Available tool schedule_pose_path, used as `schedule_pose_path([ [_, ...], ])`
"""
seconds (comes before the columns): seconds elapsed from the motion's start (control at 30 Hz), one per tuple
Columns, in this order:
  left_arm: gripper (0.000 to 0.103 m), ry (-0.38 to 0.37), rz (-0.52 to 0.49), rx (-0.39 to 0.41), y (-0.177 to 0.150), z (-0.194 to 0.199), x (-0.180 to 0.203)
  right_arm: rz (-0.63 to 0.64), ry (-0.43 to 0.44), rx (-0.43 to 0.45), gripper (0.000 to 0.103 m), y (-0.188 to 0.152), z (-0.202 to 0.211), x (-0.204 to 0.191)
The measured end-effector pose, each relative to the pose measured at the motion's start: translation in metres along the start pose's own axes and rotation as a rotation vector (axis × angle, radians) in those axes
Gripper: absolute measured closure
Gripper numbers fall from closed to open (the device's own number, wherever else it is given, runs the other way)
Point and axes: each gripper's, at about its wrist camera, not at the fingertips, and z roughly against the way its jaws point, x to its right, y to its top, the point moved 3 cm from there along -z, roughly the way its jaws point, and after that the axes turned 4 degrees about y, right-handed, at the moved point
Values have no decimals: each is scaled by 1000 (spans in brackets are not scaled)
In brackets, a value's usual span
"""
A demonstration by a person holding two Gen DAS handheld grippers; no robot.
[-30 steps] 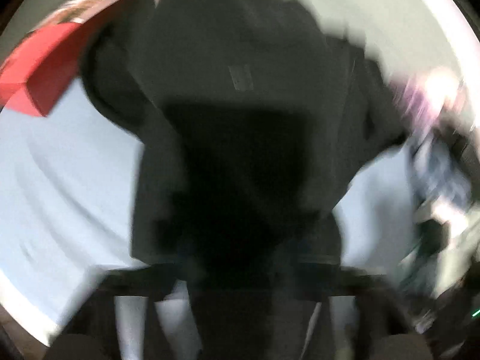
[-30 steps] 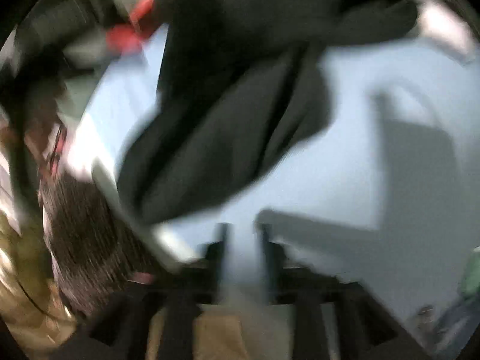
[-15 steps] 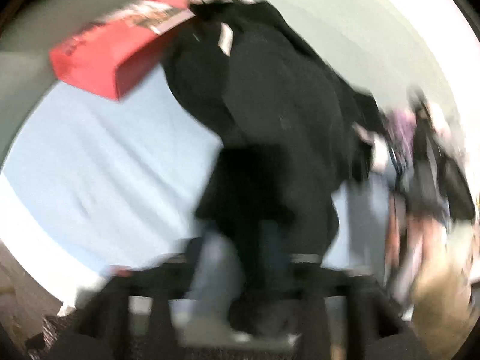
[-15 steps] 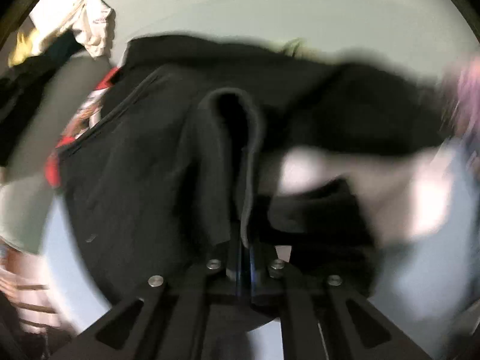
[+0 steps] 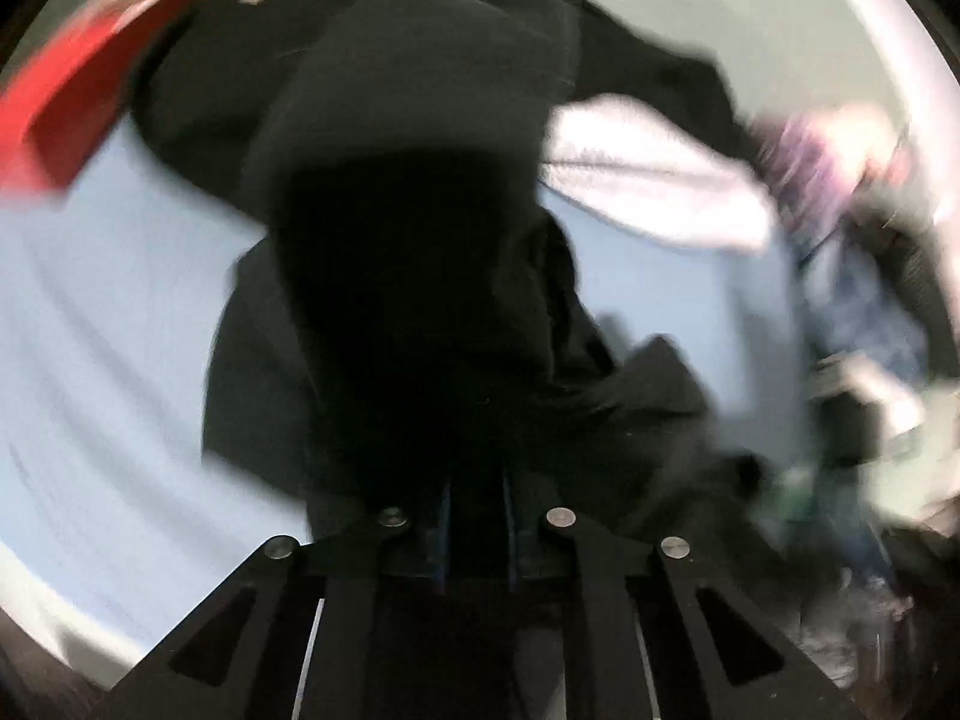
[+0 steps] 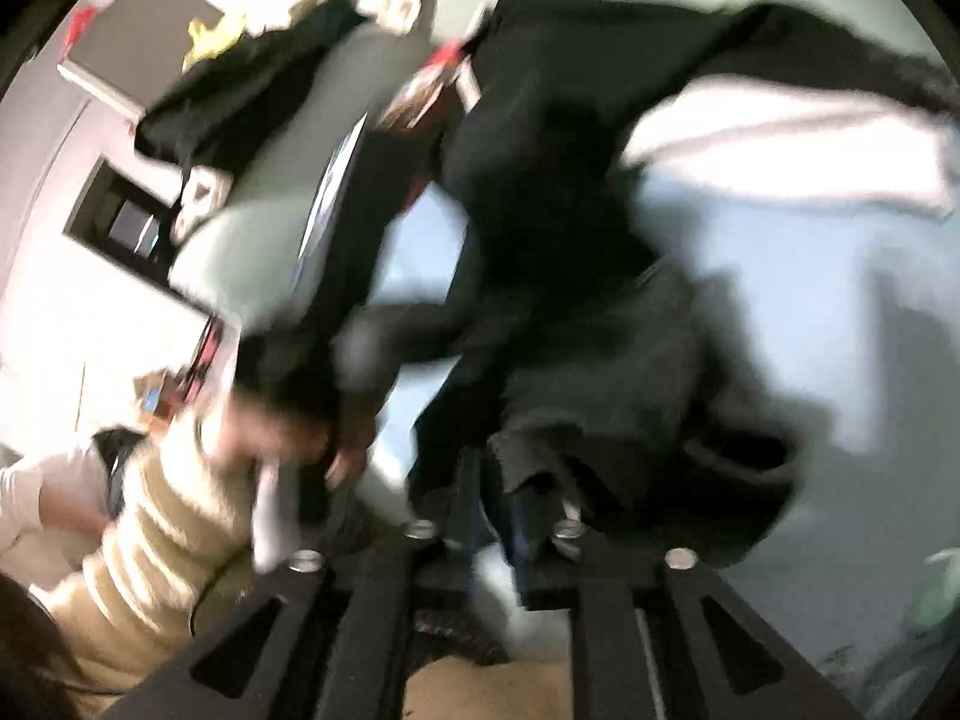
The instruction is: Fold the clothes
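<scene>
A black garment (image 5: 420, 192) hangs bunched in front of the left wrist camera, above a pale blue sheet (image 5: 108, 324). My left gripper (image 5: 477, 510) is shut on its dark cloth. In the right wrist view the same black garment (image 6: 570, 192) stretches up and right, with a white lining or cloth (image 6: 810, 138) showing. My right gripper (image 6: 498, 516) is shut on a fold of the garment. Both views are motion blurred.
A red box (image 5: 66, 102) lies at the sheet's far left. Mixed clothes (image 5: 852, 276) are piled at the right. In the right wrist view a person in a striped beige sweater (image 6: 162, 510) is at the left, and a grey chair back (image 6: 282, 180) holds dark clothes.
Both grippers have swung with the garment held between them. The right view has turned left and now shows the person and the chair. The white cloth has come into the left view.
</scene>
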Motion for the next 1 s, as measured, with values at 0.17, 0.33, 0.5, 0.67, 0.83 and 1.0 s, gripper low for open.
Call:
schedule_pose_path([
  [0.17,90,-50,65,23,-30,53,-39,11,-61,84,46,40,-2,-5],
  [0.33,85,-34,116,2,-63,63,-45,78,-11,0,34,48,-58,-38],
  [0.5,47,-23,193,-9,-68,80,-48,185,18,-164,70,18,-107,-69],
  [0.67,34,-133,280,79,-52,115,-55,276,88,-149,94,-3,-95,-92],
  [0.83,27,22,257,95,4,96,-32,341,171,-169,94,-21,-77,-119],
  [1.0,27,164,83,-4,21,79,2,349,207,-217,94,-39,-90,-130],
])
